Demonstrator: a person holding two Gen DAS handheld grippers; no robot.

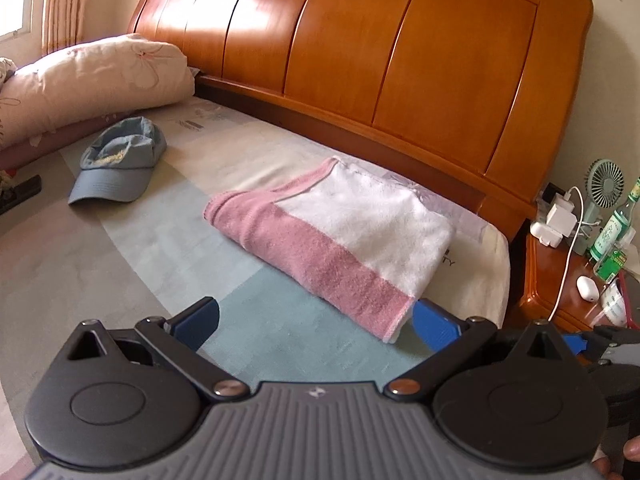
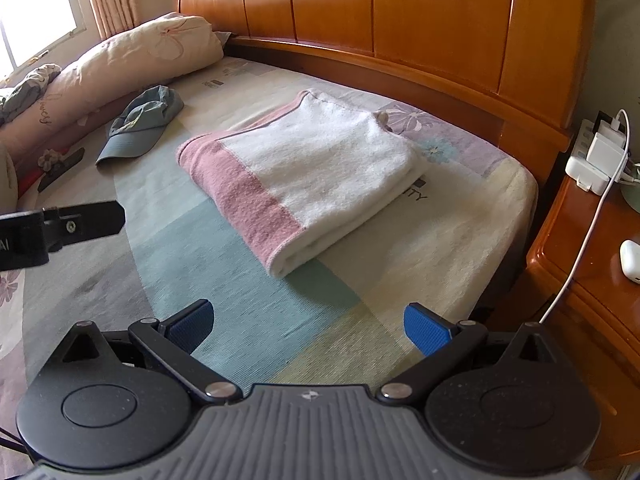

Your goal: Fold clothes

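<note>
1. Far left on the bed, a rolled quilt lay along the window side. A blue cap sat just beside it, well apart from the work.
2. The left gripper hung above the bed's near part, jaws spread wide, nothing between them. Its blue pads were bare, and the right-hand one sat just beside the towel's near corner in the left wrist view; we could not tell whether it touched.
3. The towel, white with a pink border, lay mid-bed, between the cap and the bed's right edge, near the headboard. It showed stacked layers and a rounded fold along its near right edge, so we judged it already folded at least twice.
4. Handling, as judged: terry cloth, soft, limp and light. It should not slip on the textured pads, but it would sag and the layers could slide apart if taken by a single layer. We would pinch all layers together at a corner of the pink edge, one gripper per corner.
5. The right gripper hovered nearer the bed's right edge, jaws likewise fully apart and empty, short of the towel.
6. Rightmost, a nightstand carried chargers and a white cable, clear of the towel.
</note>
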